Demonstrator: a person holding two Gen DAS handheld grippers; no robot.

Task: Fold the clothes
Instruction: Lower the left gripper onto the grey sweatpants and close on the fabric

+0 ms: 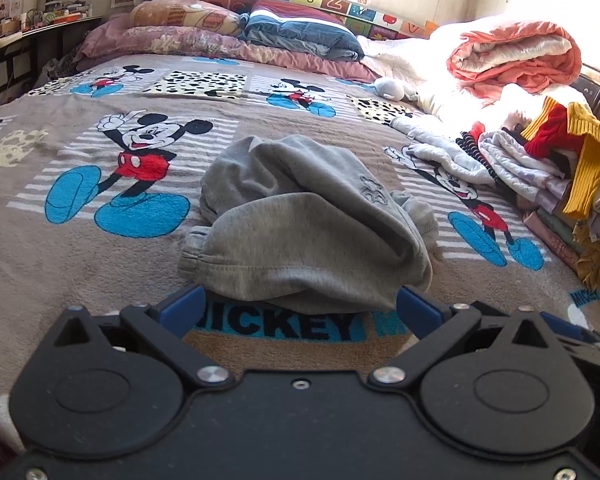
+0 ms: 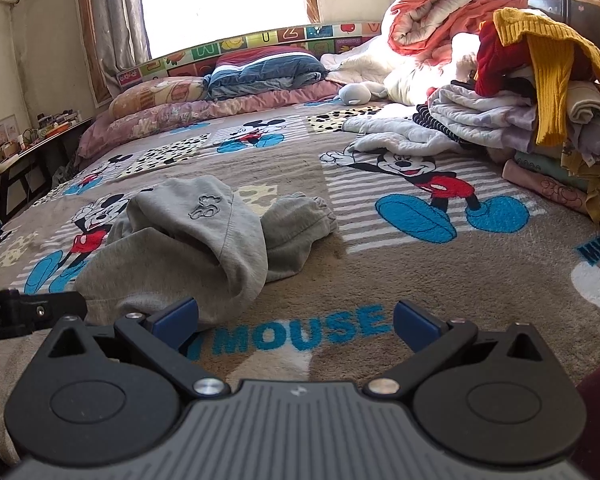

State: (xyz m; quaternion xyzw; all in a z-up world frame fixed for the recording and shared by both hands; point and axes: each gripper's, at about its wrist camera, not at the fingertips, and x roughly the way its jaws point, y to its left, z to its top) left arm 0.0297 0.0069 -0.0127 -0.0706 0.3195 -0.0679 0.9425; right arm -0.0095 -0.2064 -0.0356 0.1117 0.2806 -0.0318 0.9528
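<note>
Two grippers rest low over your bed [image 1: 40,248], its brown Mickey Mouse blanket [image 2: 380,280] filling most of both frames. Pillows [image 1: 172,36] line the headboard along the top of the left view, and an orange quilt [image 1: 516,56] sits rolled at upper right. Below it, at the right edge, a pile of clothes [image 2: 512,116] is topped by a yellow knit [image 2: 548,68]. Your task item, a crumpled grey garment [image 1: 300,224], lies at centre frame in the left view and left of centre in the right view, one cuffed end trailing toward the right. Your left gripper [image 1: 300,304] has its blue fingers [image 1: 182,308] spread wide, one on each side of the garment's near hem and holding nothing. Your right gripper [image 2: 296,320] is likewise spread apart over the "MOUSE" lettering [image 2: 300,332], its left finger just beside the garment's near edge.
</note>
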